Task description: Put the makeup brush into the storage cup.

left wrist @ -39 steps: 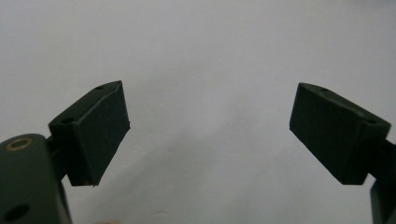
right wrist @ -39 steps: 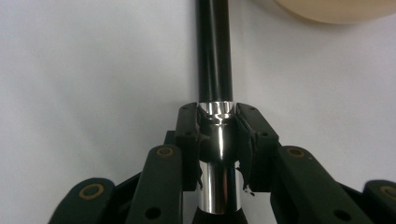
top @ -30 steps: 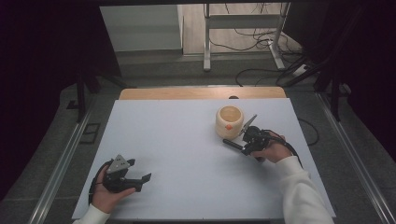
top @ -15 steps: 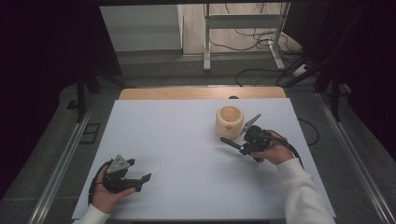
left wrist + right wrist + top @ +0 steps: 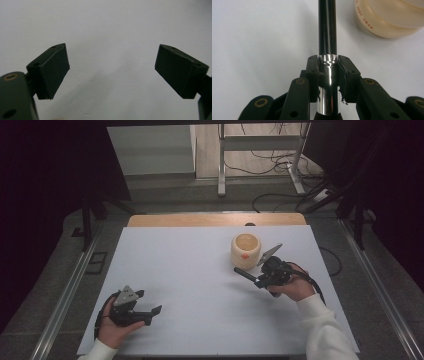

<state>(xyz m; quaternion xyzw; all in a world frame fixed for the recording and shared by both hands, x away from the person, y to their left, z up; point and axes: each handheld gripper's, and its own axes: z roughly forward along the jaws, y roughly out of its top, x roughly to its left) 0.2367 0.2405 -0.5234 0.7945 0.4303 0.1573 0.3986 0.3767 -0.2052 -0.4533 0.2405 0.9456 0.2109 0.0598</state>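
Table [image 5: 200, 285], white top, largest item, bare but for one pot and two hand-held grippers. Pot [image 5: 246, 251], cream, round, open mouth up, orange spot on its side, sits around 1 o'clock from table centre; in the right gripper view its wall [image 5: 387, 22] shows at top right with small red lettering. Right gripper [image 5: 259, 279] sits just beside the pot at its 5 o'clock, clenched on a black rod [image 5: 327, 27] with a chrome collar [image 5: 328, 75]; jaws pinch the collar from both sides. Rod is probably a brush or pen-type tool, far end out of frame so can't say which.

Change over the last second: right hand has pulled back slightly toward 5 o'clock and rotated, so the rod's tip [image 5: 238, 269] now points to 10 o'clock, low and flat, below the pot instead of at its rim. Pot has not shifted. Likely reading: tool is out of or clear of the pot, carried rather than inserted; the next move would need re-aiming.

Left gripper [image 5: 148, 316] at 7 o'clock, unmoved, jaws spread wide, nothing between them.
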